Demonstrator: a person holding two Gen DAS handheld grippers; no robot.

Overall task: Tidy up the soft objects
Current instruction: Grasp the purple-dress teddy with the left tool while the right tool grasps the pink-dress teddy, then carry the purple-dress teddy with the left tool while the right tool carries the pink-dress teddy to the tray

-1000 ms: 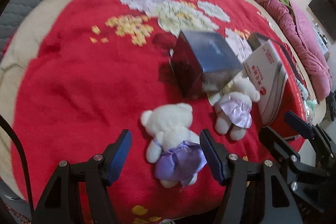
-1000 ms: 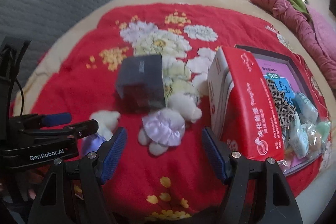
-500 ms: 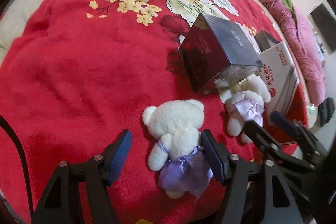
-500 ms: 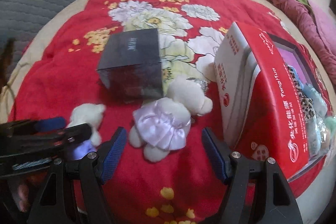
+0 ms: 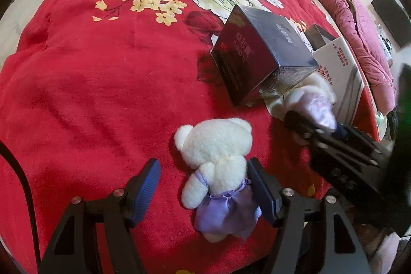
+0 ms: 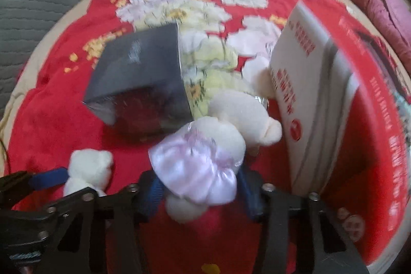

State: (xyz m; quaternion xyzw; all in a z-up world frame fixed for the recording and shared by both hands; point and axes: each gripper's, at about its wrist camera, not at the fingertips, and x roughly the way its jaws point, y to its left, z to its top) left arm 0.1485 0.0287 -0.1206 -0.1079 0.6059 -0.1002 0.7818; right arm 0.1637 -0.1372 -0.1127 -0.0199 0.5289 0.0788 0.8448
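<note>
Below, in the left wrist view, a white bear in a purple skirt [image 5: 218, 171] is seen lying on the red floral blanket [image 5: 90, 81] between the parted fingers of the left gripper [image 5: 203, 186], ungripped. Seen from the right wrist view, the right gripper [image 6: 200, 190] is closing around a second bear's pale skirt [image 6: 197, 171], which is framed between a dark box [image 6: 138, 84] and a red-and-white carton [image 6: 321, 107].

The second bear's [image 6: 205, 145] head hides behind its skirt, the view blurred.
</note>
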